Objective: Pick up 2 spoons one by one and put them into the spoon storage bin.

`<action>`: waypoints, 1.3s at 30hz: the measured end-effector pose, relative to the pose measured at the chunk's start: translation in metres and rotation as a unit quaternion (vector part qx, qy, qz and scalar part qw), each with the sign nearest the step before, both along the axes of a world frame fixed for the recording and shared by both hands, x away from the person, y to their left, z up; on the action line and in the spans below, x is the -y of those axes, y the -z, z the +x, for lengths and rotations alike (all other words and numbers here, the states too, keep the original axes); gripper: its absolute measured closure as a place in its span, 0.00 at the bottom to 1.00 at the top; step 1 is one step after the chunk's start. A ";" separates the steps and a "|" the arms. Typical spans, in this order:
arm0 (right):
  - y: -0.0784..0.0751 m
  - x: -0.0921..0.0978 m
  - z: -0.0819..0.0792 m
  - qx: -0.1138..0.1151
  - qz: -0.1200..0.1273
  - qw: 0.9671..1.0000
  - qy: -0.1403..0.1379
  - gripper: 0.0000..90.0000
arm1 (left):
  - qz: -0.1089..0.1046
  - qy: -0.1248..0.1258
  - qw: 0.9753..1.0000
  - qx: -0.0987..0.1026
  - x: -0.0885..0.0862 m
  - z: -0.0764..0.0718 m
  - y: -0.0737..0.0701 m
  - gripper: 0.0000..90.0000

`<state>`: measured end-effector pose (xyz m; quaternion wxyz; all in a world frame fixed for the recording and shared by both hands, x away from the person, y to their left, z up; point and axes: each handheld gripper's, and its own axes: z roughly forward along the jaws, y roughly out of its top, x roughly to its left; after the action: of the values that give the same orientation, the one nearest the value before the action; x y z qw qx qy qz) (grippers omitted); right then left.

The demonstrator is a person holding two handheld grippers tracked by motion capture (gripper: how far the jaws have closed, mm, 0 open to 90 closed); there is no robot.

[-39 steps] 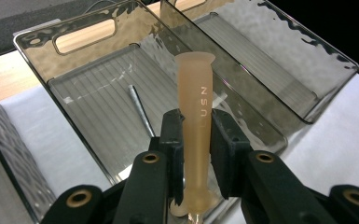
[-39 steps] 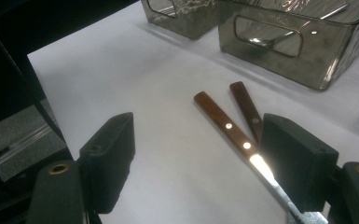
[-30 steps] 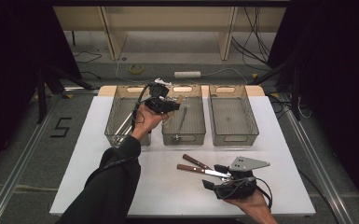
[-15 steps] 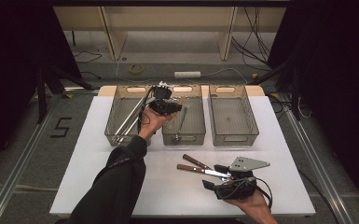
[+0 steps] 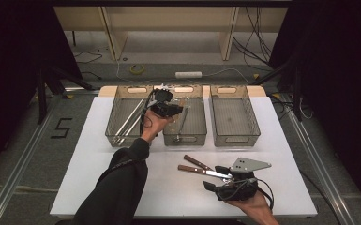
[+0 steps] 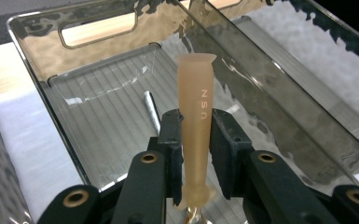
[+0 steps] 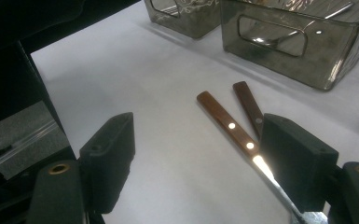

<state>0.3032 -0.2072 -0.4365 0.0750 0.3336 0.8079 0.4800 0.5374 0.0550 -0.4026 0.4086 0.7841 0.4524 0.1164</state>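
Tan handle (image 6: 195, 126) clamped in left hand-held gripper (image 6: 196, 140); right hand-held gripper (image 7: 198, 163) wide, holding nothing.

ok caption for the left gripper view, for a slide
Left gripper clamps a beige plastic-handled utensil over a clear smoky bin.

A white table (image 5: 98, 178) carries a row of three smoky clear bins, of which the right bin (image 5: 233, 117) looks bare inside and the left bin (image 5: 127, 117) holds long metal rods (leaning diagonally). On the floor beyond lie a white power strip (image 5: 188, 74), a roll of yellow tape (image 5: 137, 69) and loose cables.
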 end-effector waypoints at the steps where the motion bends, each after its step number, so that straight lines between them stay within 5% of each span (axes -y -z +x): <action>1: 0.000 0.000 0.000 0.000 -0.001 1.000 0.000 0.31 | -0.002 -0.003 1.000 -0.004 0.001 0.000 0.001 0.81; 8: 0.000 0.000 0.000 0.003 0.001 1.000 0.000 0.31 | 0.003 -0.008 1.000 -0.017 0.001 -0.001 -0.001 0.55; 23: 0.000 0.000 0.000 0.001 -0.001 1.000 0.003 0.31 | -0.007 0.009 1.000 -0.007 -0.023 -0.029 -0.023 0.40; 29: 0.000 0.000 0.001 0.002 -0.002 1.000 0.003 0.31 | -0.003 0.022 1.000 -0.007 -0.034 -0.043 -0.022 0.36; 39: 0.000 0.000 0.001 0.003 -0.003 1.000 0.003 0.31 | -0.027 0.033 0.999 0.004 -0.049 -0.071 -0.014 0.31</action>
<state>0.3038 -0.2073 -0.4365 0.0794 0.3343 0.8080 0.4785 0.4668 0.1044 -0.3885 0.4352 0.7867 0.4277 0.0939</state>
